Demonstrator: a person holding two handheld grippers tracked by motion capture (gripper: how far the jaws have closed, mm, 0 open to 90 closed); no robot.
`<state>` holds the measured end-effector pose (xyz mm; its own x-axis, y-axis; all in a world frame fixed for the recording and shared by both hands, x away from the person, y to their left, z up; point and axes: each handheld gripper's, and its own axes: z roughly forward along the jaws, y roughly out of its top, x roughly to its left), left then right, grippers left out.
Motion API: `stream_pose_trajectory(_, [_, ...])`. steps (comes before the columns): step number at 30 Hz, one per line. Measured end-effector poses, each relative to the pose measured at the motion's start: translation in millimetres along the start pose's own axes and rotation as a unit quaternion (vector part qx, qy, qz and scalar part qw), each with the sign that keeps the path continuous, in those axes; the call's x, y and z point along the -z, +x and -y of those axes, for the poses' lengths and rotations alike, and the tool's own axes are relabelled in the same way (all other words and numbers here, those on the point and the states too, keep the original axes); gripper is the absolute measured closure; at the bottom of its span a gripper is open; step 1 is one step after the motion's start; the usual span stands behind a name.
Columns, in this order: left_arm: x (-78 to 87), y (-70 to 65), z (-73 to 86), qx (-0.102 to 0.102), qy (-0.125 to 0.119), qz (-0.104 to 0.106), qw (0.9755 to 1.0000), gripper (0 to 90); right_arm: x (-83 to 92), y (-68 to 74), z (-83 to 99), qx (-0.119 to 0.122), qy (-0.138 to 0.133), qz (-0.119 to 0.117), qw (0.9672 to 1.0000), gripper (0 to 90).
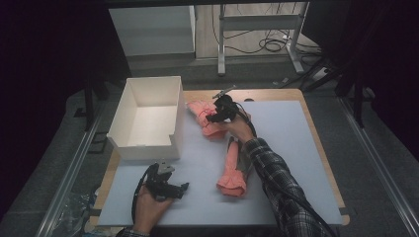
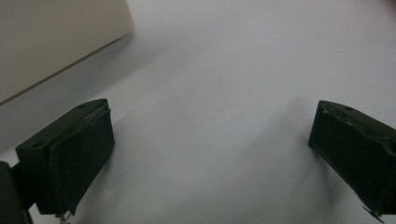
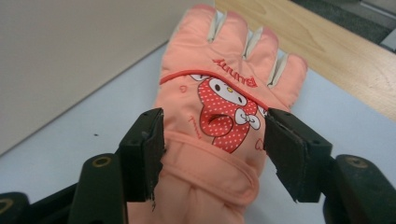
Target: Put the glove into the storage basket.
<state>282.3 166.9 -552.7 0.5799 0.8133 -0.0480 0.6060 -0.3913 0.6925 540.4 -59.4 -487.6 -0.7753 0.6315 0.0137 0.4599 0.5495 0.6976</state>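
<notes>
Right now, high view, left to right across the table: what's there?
White box → left gripper → far glove under the right gripper → near glove.

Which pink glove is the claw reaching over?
The glove beside the white box, at the far end of the table: that pink glove lies between the right gripper's open jaws. The other glove lies nearer the person, untouched.

Two gloves beside a box on the mat

The box (image 1: pixel 148 118) sits at the mat's (image 1: pixel 296 148) far left; one glove (image 1: pixel 205 118) lies just right of it under the right gripper (image 1: pixel 217 114), the other glove (image 1: pixel 233 170) nearer, the left gripper (image 1: pixel 170 187) before the box
</notes>
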Motion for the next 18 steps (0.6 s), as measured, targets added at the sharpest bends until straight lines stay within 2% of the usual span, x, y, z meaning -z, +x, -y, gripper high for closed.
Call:
stream_pose_trajectory(5, [0.0, 0.0, 0.0, 0.000, 0.000, 0.000, 1.0000, 0.3, -15.9, -3.6, 0.9, -0.005, 0.030, 0.000, 0.9995, 38.3])
stream_pose_trajectory(9, [0.0, 0.0, 0.0, 0.000, 0.000, 0.000, 1.0000, 0.3, -19.9, -7.3, 3.5, -0.022, 0.042, -0.016, 0.9988, 50.6])
stream_pose_trajectory(13, [0.0, 0.0, 0.0, 0.000, 0.000, 0.000, 1.0000, 0.3, -21.2, -5.8, 3.7, -0.029, 0.047, -0.016, 0.9983, 61.7])
stream_pose_trajectory(14, [0.0, 0.0, 0.0, 0.000, 0.000, 0.000, 1.0000, 0.3, -21.2, -5.8, 3.7, -0.029, 0.047, -0.016, 0.9983, 61.7])
stream_pose_trajectory(15, [0.0, 0.0, 0.0, 0.000, 0.000, 0.000, 1.0000, 0.3, -21.0, -3.9, 2.9, -0.028, 0.051, -0.013, 0.9982, 68.0])
stream_pose_trajectory(18, [0.0, -0.1, 0.0, 0.000, 0.000, 0.000, 1.0000, 0.3, -19.5, 1.0, 0.7, -0.017, 0.054, -0.004, 0.9984, 75.7])
